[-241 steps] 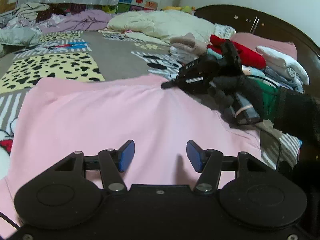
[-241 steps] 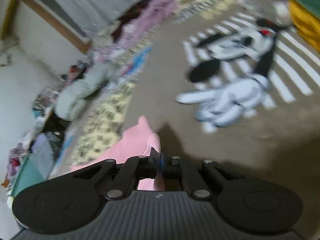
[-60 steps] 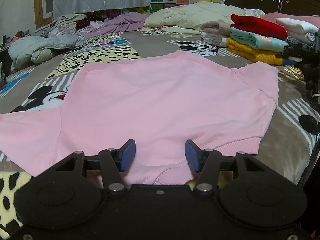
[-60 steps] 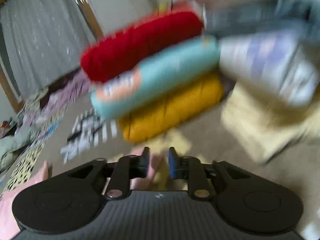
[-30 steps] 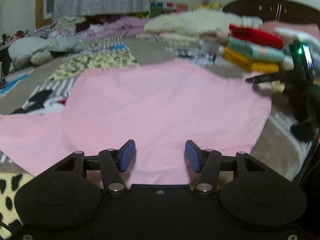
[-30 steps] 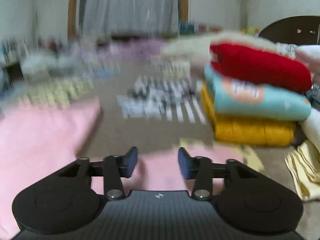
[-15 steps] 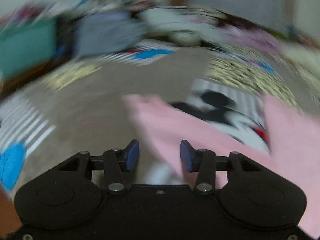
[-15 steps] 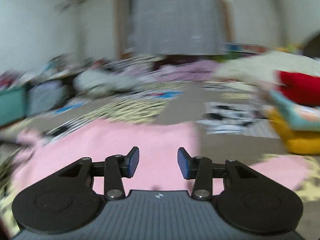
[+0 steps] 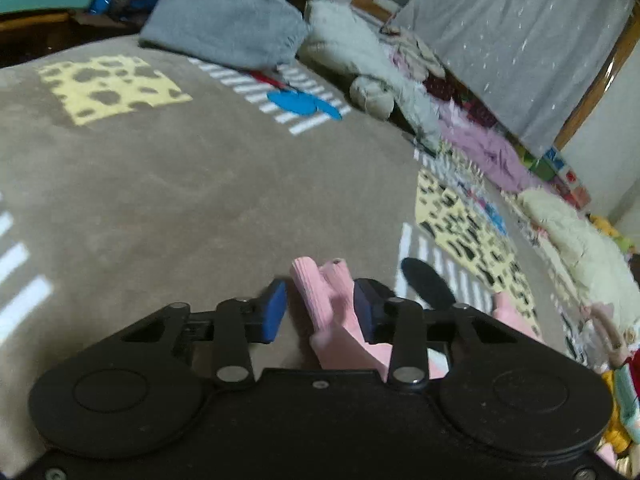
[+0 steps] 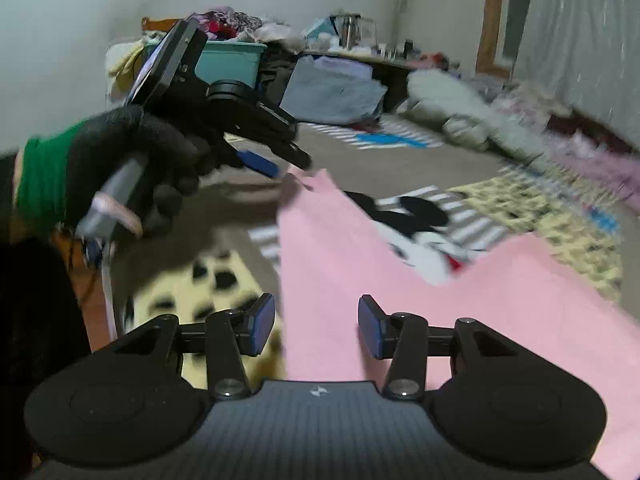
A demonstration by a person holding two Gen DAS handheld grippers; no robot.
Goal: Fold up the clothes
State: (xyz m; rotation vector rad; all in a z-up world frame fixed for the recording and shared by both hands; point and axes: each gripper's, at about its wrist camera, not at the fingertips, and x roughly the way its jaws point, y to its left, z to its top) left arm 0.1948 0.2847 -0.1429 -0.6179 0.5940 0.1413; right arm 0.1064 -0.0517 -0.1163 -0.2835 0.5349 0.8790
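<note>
In the right wrist view, far left, a black-gloved hand (image 10: 136,152) with a green cuff holds the left tool (image 10: 298,172), whose blue-padded fingers reach to the tip of the sleeve (image 10: 316,184) of the pink shirt (image 10: 440,300). Behind it, by the wall, stands a teal bin (image 10: 230,62) with heaped clothes showing over its rim; what exactly lies inside cannot be told. Right of the bin a folded grey cloth (image 10: 332,92) leans against dark furniture.

The shirt lies spread on the bed (image 10: 232,216), over a brown blanket printed with yellow spotted patches, white stripes and a cartoon mouse. The sleeve runs from the left tool down toward the right tool (image 10: 316,330), which hangs over the near part of the shirt, wide open, its blue pads (image 10: 262,328) well apart and touching nothing that can be seen.

In the left wrist view the left tool (image 9: 320,314) is part-way open with the ribbed pink cuff (image 9: 324,292) standing up between its fingers; the cuff lies against the right pad (image 9: 362,308), while a gap shows beside the left one, so the cloth is not yet pinched. Past it is bare blanket, then a grey cushion (image 9: 224,28), a pale bundled jacket (image 9: 372,76), a lilac heap (image 9: 488,152) under the grey curtain (image 9: 516,40), and a cream quilt (image 9: 580,240) at far right.
</note>
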